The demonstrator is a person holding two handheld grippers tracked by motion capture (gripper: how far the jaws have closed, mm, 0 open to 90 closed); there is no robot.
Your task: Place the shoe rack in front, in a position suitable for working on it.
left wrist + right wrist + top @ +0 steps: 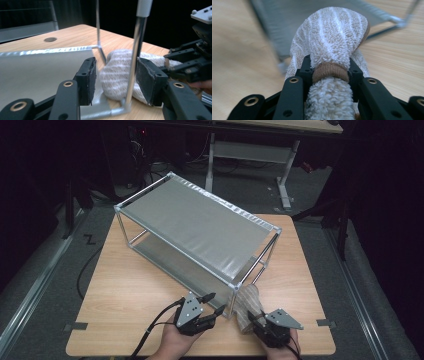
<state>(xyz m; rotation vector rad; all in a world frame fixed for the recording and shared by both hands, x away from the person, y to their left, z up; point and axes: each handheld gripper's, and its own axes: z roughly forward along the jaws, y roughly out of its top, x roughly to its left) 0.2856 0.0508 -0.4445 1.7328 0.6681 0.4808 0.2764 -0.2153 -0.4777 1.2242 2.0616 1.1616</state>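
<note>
My right gripper [260, 321] was clamped on the rolled striped towel [246, 307], lying on the table [125, 295] at five o'clock beside the rack's corner post [233, 300]. My left gripper [212, 304] stood with jaws apart. I judged the towel might snag that post.

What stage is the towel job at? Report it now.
Done: the right gripper is shut on the rolled towel, its jaws clamped at the brown band.
In hand: the towel sits on the table at the near corner of the metal rack, outside its frame. The left gripper waits open beside the corner post.
Left: probably setting the towel on a shelf; both shelves look bare.
</note>
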